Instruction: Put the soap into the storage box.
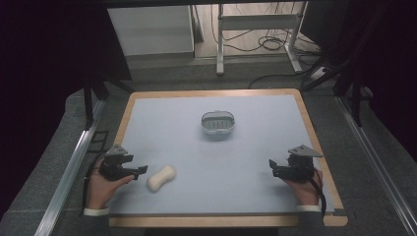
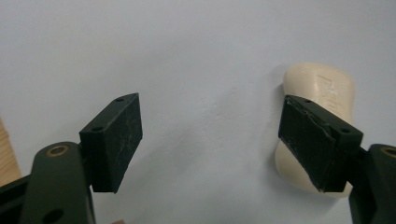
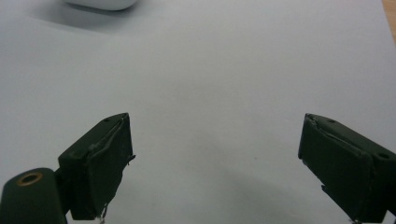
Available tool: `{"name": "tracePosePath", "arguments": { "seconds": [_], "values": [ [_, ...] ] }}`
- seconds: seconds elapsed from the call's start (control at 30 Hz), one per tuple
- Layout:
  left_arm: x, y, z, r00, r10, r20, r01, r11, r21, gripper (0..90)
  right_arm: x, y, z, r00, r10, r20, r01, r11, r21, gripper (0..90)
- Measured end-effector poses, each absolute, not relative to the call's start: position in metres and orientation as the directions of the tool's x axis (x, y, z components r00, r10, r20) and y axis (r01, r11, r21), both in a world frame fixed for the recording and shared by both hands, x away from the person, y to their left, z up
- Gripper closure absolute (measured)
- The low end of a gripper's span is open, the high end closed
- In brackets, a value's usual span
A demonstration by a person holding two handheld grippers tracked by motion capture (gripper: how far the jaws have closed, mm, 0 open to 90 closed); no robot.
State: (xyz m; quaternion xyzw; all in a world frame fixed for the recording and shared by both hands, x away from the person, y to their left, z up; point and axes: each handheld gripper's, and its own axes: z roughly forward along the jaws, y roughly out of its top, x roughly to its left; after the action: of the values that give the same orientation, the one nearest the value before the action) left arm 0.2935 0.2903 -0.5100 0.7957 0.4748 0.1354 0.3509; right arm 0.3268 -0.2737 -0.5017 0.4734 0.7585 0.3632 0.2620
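Note:
A cream bar of soap point(image 1: 161, 178) lies on the pale blue mat point(image 1: 246, 157) near the front left. My left gripper point(image 1: 139, 170) rests just left of it, open, with nothing between its jaws. In the left gripper view the soap point(image 2: 322, 88) sits behind and beside the right-hand jaw, outside the gap of the left gripper point(image 2: 210, 144). A grey soap dish point(image 1: 217, 123) stands at the mat's middle, farther back. My right gripper point(image 1: 272, 167) is at the front right, open and empty, and the right gripper point(image 3: 215, 163) points over bare mat with the soap dish point(image 3: 100, 3) at the top edge.
The mat covers a wooden table point(image 1: 211, 92) with a raised rim. Metal rails point(image 1: 69, 172) run along both sides of the table. A white desk frame point(image 1: 255, 29) and cables lie on the floor beyond the far edge.

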Motion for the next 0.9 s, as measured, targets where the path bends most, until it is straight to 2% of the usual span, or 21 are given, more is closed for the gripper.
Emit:
{"name": "tracePosePath", "arguments": {
  "seconds": [0.47, 0.9],
  "values": [
    [0.293, 0.287, -0.511, 0.489, 0.868, -0.092, 0.673, -0.308, 0.672, 22.1, 0.329, -0.282, -0.506, -0.419, 0.908, -0.033, 0.516, 0.268, 0.814, 10.3],
    [0.287, 0.281, -0.501, 0.514, 0.853, -0.091, 0.67, -0.333, 0.663, 22.5, 0.326, -0.283, -0.503, -0.409, 0.912, -0.018, 0.502, 0.241, 0.831, 10.4]
  ]
}}
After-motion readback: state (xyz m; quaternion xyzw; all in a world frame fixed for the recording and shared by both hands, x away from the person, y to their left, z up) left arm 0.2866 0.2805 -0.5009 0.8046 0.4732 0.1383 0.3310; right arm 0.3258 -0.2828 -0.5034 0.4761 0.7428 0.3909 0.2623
